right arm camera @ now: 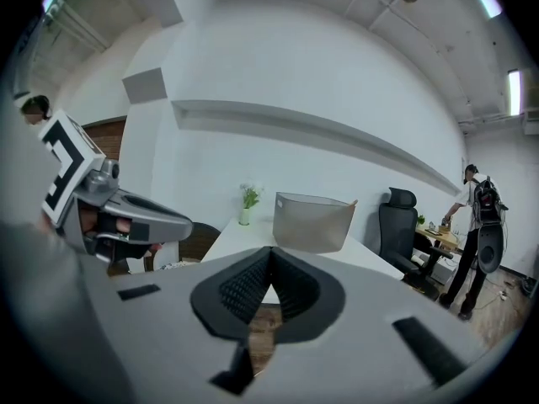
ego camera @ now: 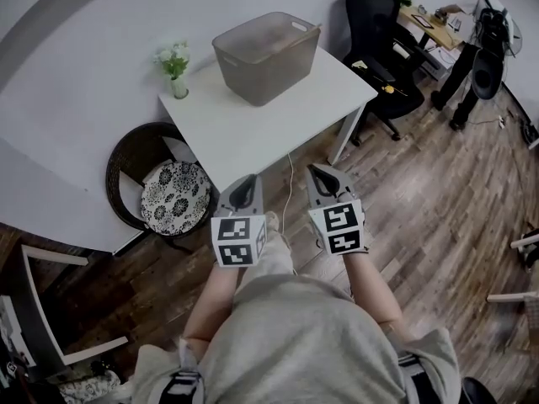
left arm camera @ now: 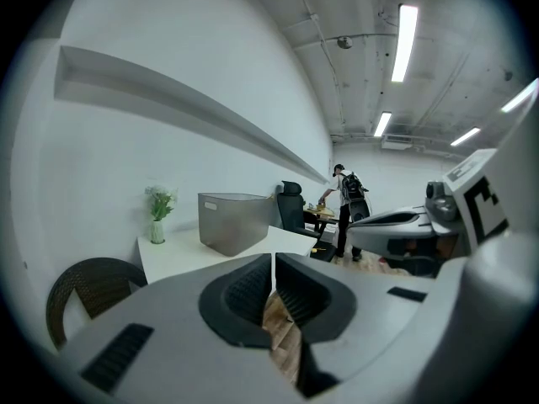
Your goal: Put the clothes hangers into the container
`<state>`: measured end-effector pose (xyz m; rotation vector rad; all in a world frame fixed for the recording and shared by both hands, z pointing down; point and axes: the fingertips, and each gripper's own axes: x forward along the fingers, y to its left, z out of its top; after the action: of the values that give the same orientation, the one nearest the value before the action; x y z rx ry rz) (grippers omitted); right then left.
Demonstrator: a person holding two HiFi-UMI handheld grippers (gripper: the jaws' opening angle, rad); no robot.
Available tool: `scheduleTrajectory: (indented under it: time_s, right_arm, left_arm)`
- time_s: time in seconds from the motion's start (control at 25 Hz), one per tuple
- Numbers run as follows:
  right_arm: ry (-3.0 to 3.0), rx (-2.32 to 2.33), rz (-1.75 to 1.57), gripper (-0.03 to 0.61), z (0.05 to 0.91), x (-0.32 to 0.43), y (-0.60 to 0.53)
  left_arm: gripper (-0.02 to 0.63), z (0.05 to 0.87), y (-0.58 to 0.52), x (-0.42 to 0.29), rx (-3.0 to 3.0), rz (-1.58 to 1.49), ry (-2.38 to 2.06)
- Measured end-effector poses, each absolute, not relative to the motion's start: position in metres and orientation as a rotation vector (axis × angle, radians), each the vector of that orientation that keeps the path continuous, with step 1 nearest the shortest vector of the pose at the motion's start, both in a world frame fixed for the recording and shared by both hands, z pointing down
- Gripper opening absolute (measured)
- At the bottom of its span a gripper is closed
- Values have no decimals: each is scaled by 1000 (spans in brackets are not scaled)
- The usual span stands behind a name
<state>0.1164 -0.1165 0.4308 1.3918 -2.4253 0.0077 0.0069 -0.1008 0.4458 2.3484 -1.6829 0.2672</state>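
A translucent grey container stands on the white table, towards its back; something brownish shows faintly inside it, and a small tan tip pokes over its rim. No loose clothes hanger is in view. My left gripper and right gripper hang side by side in front of the table's near edge, pointing at it. Both are shut with nothing between their jaws. The left gripper view shows its pads together, and so does the right gripper view. The container lies well beyond both.
A small vase of flowers stands at the table's left back corner. To the left is a wicker chair with a patterned cushion. A black office chair is to the right. A person stands at a far desk. A white cable hangs from the table.
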Motion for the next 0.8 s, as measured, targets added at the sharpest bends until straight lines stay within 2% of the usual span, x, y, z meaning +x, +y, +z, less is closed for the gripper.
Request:
scheduleTrajectory:
  time_s: [0.8]
  right_arm:
    - [-2482,1433,43,0,427,118,-95]
  left_arm:
    - [16,442,-87,18,2374,248,-1653]
